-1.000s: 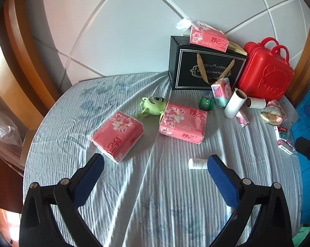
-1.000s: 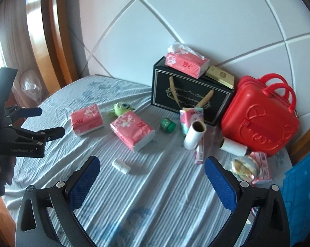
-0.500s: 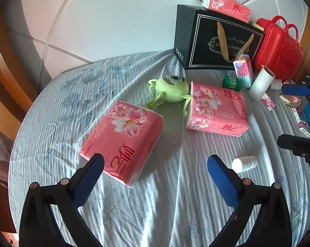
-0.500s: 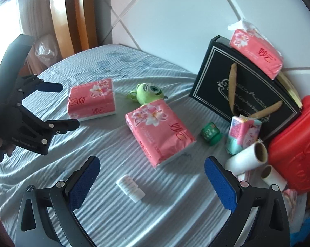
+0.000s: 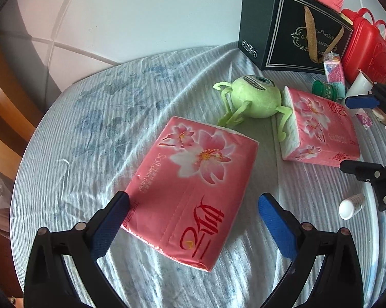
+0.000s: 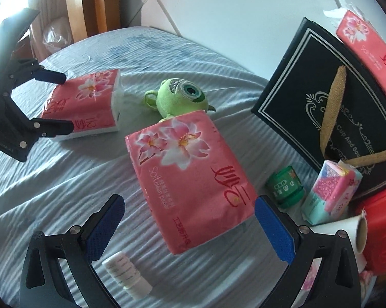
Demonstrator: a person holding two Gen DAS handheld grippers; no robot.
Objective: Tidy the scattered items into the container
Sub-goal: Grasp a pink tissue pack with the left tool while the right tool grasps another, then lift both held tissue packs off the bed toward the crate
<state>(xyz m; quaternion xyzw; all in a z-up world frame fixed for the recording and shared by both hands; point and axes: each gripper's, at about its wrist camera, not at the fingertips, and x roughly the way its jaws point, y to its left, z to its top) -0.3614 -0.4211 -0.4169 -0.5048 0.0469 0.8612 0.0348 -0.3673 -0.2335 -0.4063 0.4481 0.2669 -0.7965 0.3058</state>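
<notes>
1. Left wrist view: we see the left gripper (image 5: 193, 214) spread wide around one pink flowered tissue pack (image 5: 190, 200) on the bed.
2. The right gripper (image 6: 187, 218) straddles a second pack (image 6: 190, 177), jaws apart.
3. We count a third pack (image 6: 370, 51) atop the black gift box (image 6: 329, 118); its inside is hidden.

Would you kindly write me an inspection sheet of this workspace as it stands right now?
Surface: wrinkled pale blue bedsheet.
Job's things: two pink tissue packs, green plush, white bottle, green jar, all loose; black box.
Clutter: red case, paper roll.
Grippers: left gripper open, straddling one pack; right gripper open over the other.
Cables: nothing seen.
Surroundings: white padded headboard.
</notes>
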